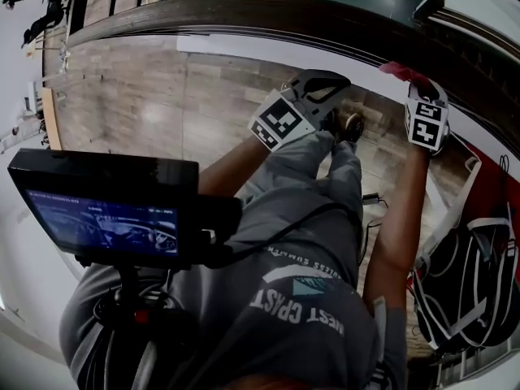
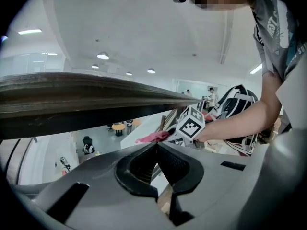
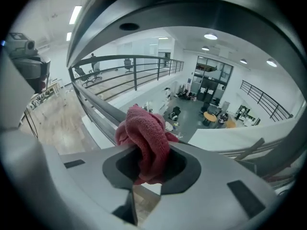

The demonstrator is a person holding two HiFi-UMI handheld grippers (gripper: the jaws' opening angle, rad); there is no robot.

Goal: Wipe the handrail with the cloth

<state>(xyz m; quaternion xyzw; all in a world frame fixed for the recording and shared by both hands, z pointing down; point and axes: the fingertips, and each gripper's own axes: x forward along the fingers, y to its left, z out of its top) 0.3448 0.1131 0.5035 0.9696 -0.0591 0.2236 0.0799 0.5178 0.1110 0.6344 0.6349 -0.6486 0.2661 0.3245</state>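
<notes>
The right arm (image 1: 398, 234) reaches far forward. The right claw (image 3: 151, 150) pinches a bunched, fluffy red cloth (image 3: 144, 133) at the near edge of the handrail (image 1: 244, 15), which is dark, smooth wood running left to right. The left claw (image 2: 156, 147) is pressed together and empty, hovering just below the rail.

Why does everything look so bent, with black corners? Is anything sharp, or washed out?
Head view: the wide lens bows the handrail into an arc; the light is dim and flat. Left gripper view: black corners; the handrail is a dark band against a bright ceiling, with mild glare from the ceiling lights. Right gripper view: round black edge; the cloth is sharp, and everything behind it curves.
</notes>
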